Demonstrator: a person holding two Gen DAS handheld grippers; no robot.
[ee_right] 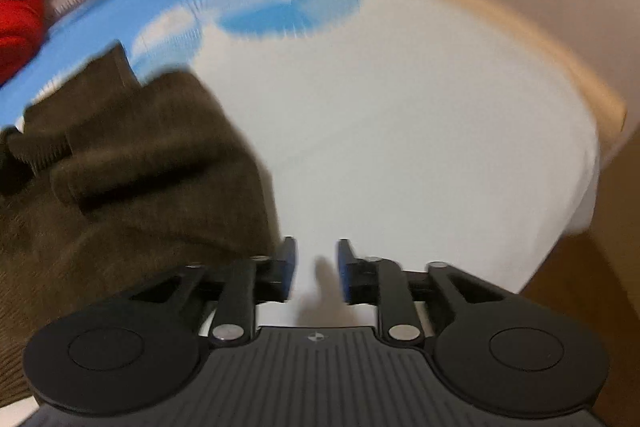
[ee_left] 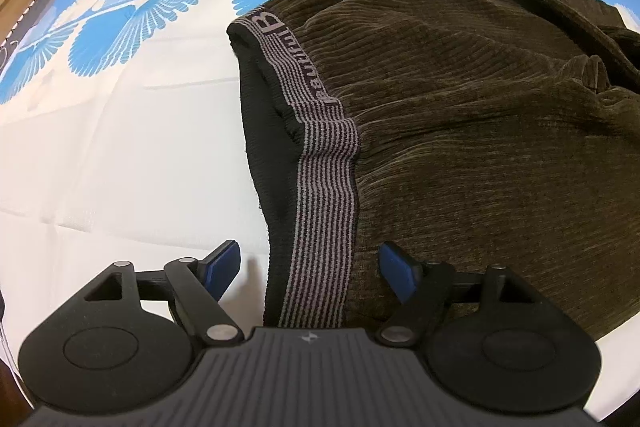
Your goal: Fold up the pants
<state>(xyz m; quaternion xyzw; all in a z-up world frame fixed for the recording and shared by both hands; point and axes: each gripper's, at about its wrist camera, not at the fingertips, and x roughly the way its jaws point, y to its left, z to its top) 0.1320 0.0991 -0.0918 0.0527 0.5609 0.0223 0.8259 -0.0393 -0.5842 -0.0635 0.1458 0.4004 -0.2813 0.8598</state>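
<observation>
Pants (ee_left: 480, 147) on bed (ee_left: 120, 155): left tool (ee_left: 310, 269) wide open astride the waistband (ee_left: 320, 187) (left view only); right tool (ee_right: 316, 269) part open, empty, beside the hem.

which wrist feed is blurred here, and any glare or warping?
Left wrist view: sharp; ribbed olive-brown pants and striped grey waistband crisp, strong fisheye bowing, no glare. Right wrist view: motion-smeared throughout; the blue-and-white patterned bedsheet washes pale, and only the right gripper looks fairly sharp.
</observation>
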